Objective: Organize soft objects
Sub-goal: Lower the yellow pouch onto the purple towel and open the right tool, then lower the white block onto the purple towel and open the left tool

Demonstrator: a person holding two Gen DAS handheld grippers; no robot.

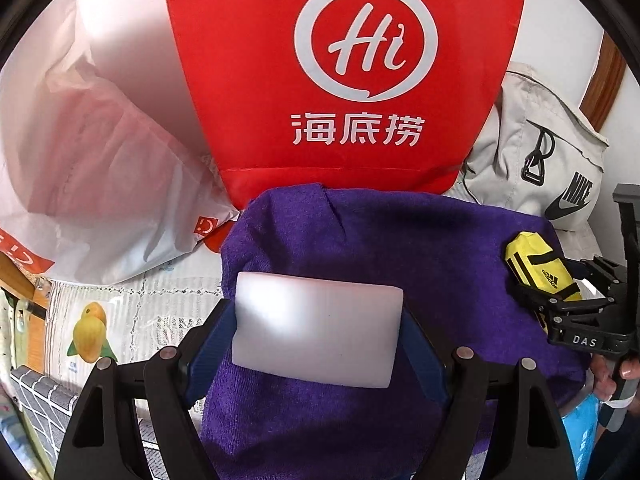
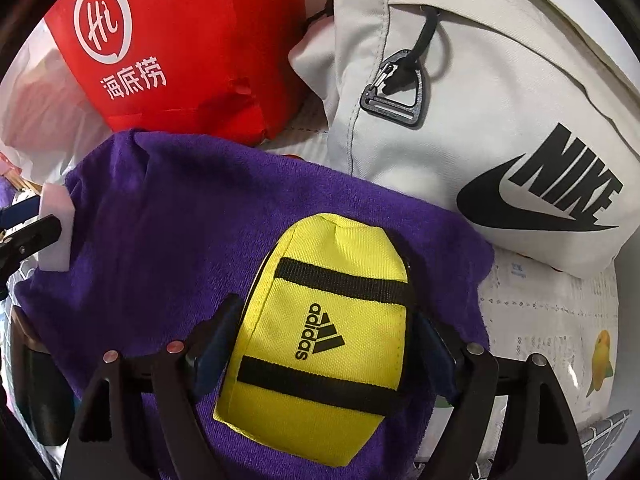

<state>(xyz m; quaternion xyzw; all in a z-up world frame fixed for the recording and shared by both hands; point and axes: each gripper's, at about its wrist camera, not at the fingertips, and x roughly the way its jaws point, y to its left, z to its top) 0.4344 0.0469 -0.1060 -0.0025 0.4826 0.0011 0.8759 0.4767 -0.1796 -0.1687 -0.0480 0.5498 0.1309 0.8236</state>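
Left gripper (image 1: 318, 336) clamps white sponge block (image 1: 316, 328), light, squashy; grip its short sides. Right gripper (image 2: 326, 344) straddles yellow pouch (image 2: 320, 336), pads apparently touching. Purple towel (image 1: 400, 240) beneath; red bag (image 1: 340, 80) at twelve o'clock.

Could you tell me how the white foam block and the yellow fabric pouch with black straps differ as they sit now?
The white foam block is plain, unmarked and box-shaped; the yellow fabric pouch is rounded, woven, crossed by black straps and carries an Adidas logo. The block sits between the left gripper's fingers, the pouch between the right gripper's. Both rest on the purple towel, towards opposite sides of it.
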